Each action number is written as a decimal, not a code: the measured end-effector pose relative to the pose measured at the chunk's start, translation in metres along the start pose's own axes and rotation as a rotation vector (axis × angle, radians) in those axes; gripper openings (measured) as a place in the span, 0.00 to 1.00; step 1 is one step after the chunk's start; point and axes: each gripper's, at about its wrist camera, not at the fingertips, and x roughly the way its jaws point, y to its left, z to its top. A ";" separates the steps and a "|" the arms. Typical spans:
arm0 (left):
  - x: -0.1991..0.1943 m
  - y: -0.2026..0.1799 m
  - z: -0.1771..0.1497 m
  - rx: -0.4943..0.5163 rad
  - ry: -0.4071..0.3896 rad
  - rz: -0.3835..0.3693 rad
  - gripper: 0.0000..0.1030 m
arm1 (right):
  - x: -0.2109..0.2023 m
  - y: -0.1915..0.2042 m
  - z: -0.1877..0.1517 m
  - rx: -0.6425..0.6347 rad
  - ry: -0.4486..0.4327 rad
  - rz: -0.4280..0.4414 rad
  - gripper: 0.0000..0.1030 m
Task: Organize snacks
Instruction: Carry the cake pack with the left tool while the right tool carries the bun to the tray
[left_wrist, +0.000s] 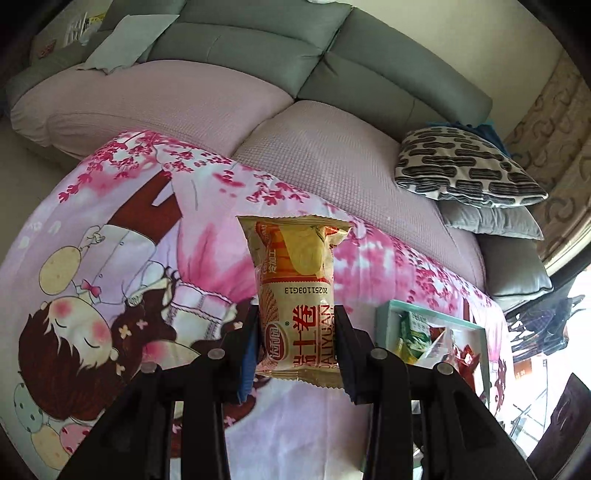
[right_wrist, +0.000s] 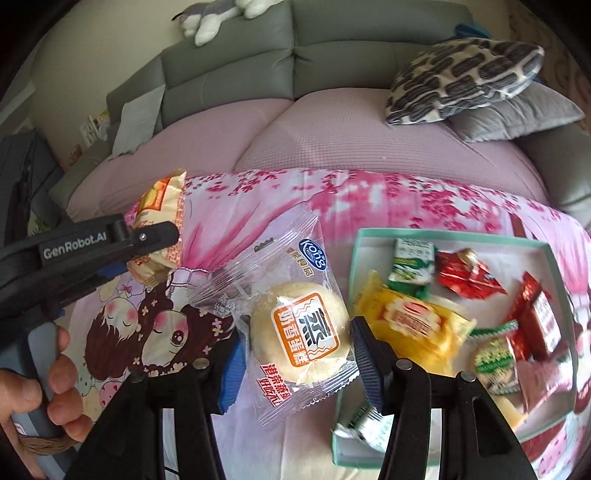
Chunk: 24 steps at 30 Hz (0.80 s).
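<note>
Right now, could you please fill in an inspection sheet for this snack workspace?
Surface: pink cartoon-print cloth over the table.
Job's things: teal box holds mixed wrapped snacks.
Clutter: nothing seen.
Grippers: left gripper shut on a yellow roll packet; right gripper shut on a clear-wrapped cake; both held clear of the cloth.
Cables: nothing seen.
Surroundings: sofa, patterned cushion, plush toy.

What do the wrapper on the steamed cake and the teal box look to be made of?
Steamed cake wrapper: clear glossy plastic film; the cake shows through, ends crimped. Teal box: probably matte cardboard; thin, stiff, straight walls with a white inside.
</note>
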 end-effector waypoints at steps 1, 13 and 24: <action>-0.002 -0.006 -0.003 0.013 -0.004 -0.001 0.38 | -0.005 -0.007 -0.001 0.016 -0.013 -0.005 0.55; -0.004 -0.108 -0.045 0.294 0.012 -0.082 0.38 | -0.043 -0.117 -0.009 0.271 -0.090 -0.186 0.55; 0.014 -0.188 -0.095 0.526 0.092 -0.137 0.38 | -0.072 -0.193 -0.025 0.447 -0.133 -0.269 0.55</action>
